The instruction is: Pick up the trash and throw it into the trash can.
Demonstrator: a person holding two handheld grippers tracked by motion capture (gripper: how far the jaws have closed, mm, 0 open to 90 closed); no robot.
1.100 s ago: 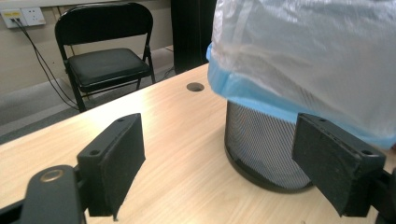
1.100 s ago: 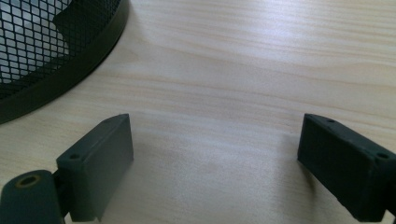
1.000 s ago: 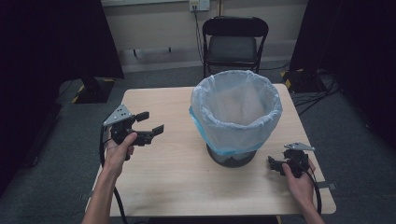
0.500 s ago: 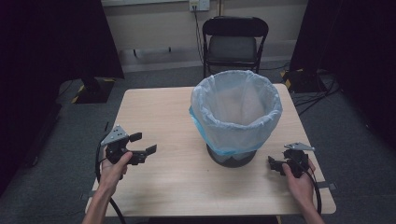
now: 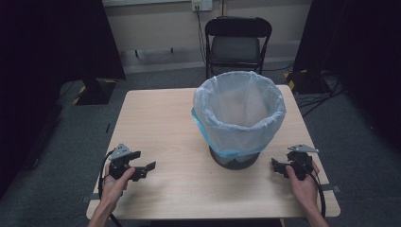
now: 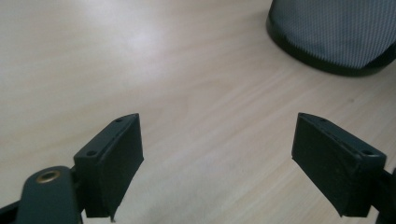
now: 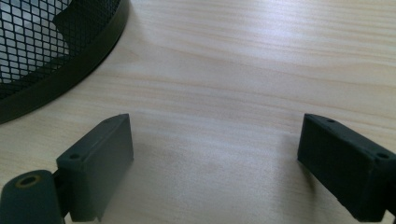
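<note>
High view: a mesh wastebasket (image 5: 235, 156) lined with a pale bag (image 5: 239, 111) stands right of centre on the bench (image 5: 161, 118) — left claw (image 5: 142, 166) near-left, right claw (image 5: 279, 166) near-right, both released and holding nothing.
</note>
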